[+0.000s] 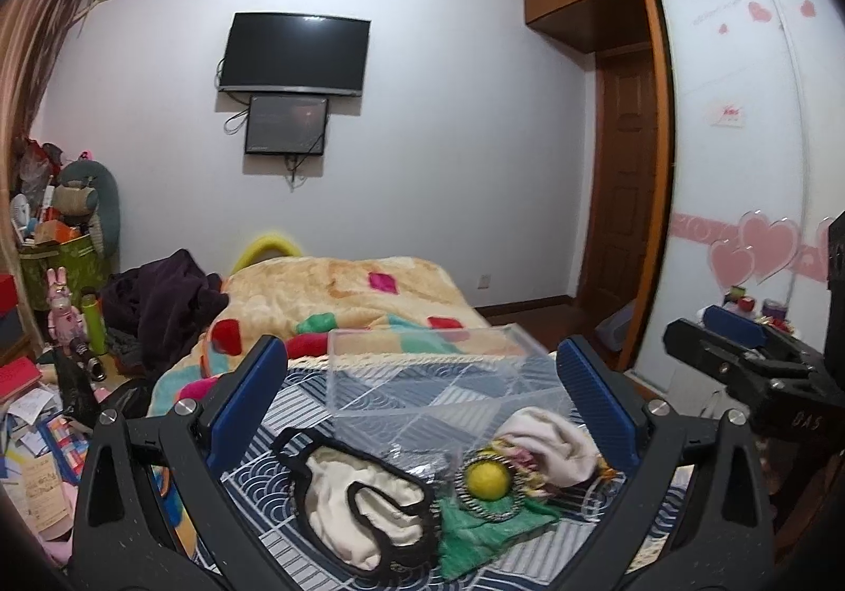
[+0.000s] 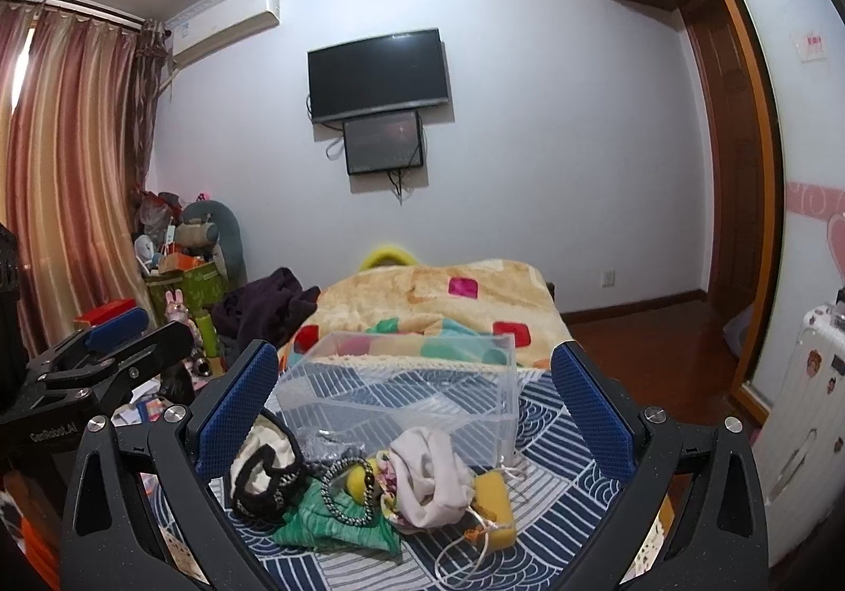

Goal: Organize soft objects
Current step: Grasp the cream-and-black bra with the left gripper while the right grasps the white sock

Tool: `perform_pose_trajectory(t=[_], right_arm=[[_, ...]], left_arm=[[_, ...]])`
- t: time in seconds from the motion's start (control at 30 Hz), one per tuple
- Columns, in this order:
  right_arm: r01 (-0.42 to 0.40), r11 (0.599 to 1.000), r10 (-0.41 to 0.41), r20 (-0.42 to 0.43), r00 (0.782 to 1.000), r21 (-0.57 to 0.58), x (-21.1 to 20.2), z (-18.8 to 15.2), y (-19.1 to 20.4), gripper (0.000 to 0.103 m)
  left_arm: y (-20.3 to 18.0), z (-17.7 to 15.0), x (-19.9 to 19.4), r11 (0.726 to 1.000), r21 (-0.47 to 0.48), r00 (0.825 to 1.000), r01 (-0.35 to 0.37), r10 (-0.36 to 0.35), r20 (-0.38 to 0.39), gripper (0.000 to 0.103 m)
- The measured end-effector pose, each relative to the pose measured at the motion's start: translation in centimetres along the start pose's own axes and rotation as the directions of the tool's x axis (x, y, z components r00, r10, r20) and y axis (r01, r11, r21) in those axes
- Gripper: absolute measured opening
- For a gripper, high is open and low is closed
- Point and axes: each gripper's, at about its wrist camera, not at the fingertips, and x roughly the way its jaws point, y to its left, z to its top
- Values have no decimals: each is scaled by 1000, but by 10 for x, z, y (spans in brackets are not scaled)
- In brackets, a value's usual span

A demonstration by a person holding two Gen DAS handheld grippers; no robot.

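A pile of soft things lies on the blue patterned bed cover: a cream cloth with black trim, a green cloth, a yellow ball inside a braided ring, a pale pink cloth and a yellow sponge. A clear plastic box stands just behind the pile. My left gripper is open above the pile. My right gripper is open above it too. Both are empty.
A beige blanket with coloured squares covers the far bed. Dark clothing lies at its left. Cluttered boxes, toys and papers fill the floor at left. A wardrobe and a white suitcase stand at right.
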Motion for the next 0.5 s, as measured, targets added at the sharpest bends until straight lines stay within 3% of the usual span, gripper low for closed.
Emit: perform_pose_trajectory(t=[0.13, 0.3, 0.5], right_arm=[[-10, 1000, 11, -48, 999, 24, 10, -8, -7, 94], [-25, 999, 28, -123, 992, 29, 24, -19, -8, 78], [-14, 999, 24, -204, 979, 52, 41, -33, -15, 63]], left_arm=[[10, -11, 14, 999, -4, 998, -51, 51, -38, 94], [29, -26, 33, 997, -38, 992, -63, 58, -113, 81], [58, -44, 57, 990, -67, 973, -125, 109, -206, 69]])
